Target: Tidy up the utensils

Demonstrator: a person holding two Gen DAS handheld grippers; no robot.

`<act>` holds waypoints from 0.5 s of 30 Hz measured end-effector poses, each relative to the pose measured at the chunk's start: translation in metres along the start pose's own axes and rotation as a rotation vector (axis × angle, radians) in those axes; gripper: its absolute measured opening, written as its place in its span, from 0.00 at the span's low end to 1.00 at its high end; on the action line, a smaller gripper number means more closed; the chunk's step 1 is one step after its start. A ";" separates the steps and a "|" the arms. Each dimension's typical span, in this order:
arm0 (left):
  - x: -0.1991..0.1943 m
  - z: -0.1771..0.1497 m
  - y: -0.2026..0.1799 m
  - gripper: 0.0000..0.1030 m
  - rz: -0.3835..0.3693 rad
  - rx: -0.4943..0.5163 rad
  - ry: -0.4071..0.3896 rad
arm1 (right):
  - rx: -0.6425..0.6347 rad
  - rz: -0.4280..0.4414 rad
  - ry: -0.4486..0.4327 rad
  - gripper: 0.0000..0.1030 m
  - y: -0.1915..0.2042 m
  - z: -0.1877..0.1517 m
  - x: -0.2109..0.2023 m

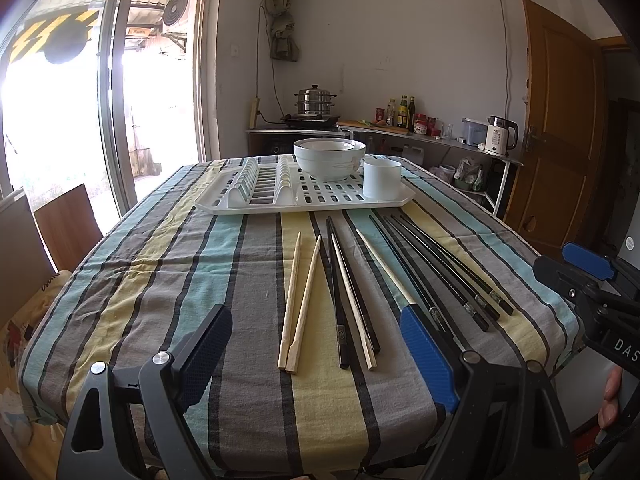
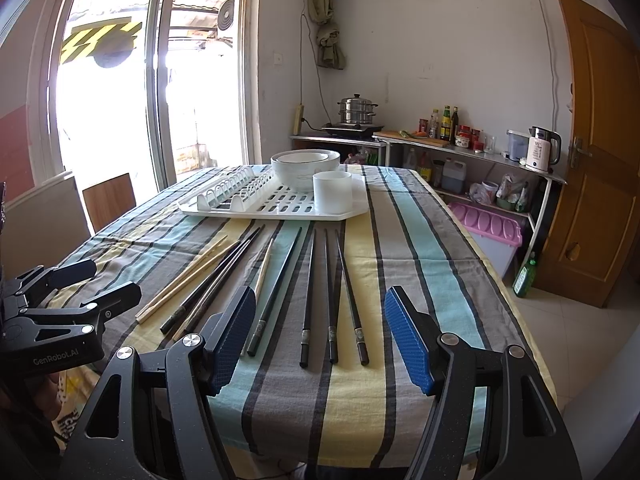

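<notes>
Chopsticks loose on the desk, both tools released and empty.
Black chopsticks (image 2: pixel 328 296) and bamboo chopsticks (image 1: pixel 298 300) lie before the drying rack (image 1: pixel 304 200); light, stiff, slippery — likely best pinched near the thick ends by left tool (image 1: pixel 320 344) or right tool (image 2: pixel 320 336).

A table under a striped grey, teal and yellow tablecloth (image 1: pixel 224 280) carries a white plastic dish rack (image 1: pixel 304 200) toward twelve o'clock, with black chopsticks (image 2: pixel 308 300) and pale wooden chopsticks (image 1: pixel 292 300) toward six o'clock.
</notes>
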State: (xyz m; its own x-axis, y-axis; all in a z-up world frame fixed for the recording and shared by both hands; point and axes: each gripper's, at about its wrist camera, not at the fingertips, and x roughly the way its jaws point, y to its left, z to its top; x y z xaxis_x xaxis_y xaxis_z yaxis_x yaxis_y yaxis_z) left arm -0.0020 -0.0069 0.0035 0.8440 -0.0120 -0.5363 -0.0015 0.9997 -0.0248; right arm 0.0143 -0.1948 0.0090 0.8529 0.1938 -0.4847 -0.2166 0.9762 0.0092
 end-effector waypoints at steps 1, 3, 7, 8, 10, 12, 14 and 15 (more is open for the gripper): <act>0.000 0.000 0.000 0.84 0.000 0.000 0.000 | 0.000 0.000 0.000 0.66 0.000 0.000 0.000; 0.000 0.000 0.000 0.84 -0.001 0.000 0.000 | 0.000 0.000 0.000 0.66 0.000 0.000 0.000; 0.000 0.000 0.000 0.84 0.000 0.000 0.000 | 0.000 0.000 0.001 0.66 0.000 0.001 -0.001; 0.000 0.000 0.000 0.84 0.000 0.000 0.000 | 0.000 0.000 0.000 0.66 0.000 0.000 -0.001; 0.000 0.000 0.000 0.84 0.000 -0.001 0.000 | -0.001 -0.002 -0.002 0.66 0.000 0.001 -0.001; 0.000 0.000 0.000 0.84 -0.001 0.000 0.000 | 0.000 0.000 -0.001 0.66 0.000 0.000 -0.001; 0.000 0.000 0.000 0.84 0.000 0.000 0.000 | -0.001 -0.002 -0.002 0.66 0.000 0.000 -0.001; 0.000 0.000 0.000 0.84 -0.001 0.000 0.001 | -0.001 -0.001 -0.002 0.66 0.000 0.002 -0.001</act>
State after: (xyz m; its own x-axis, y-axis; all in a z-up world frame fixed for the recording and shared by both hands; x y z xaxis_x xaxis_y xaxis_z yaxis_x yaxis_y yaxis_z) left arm -0.0019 -0.0067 0.0035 0.8437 -0.0126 -0.5367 -0.0011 0.9997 -0.0252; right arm 0.0142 -0.1944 0.0108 0.8539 0.1929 -0.4833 -0.2160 0.9764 0.0080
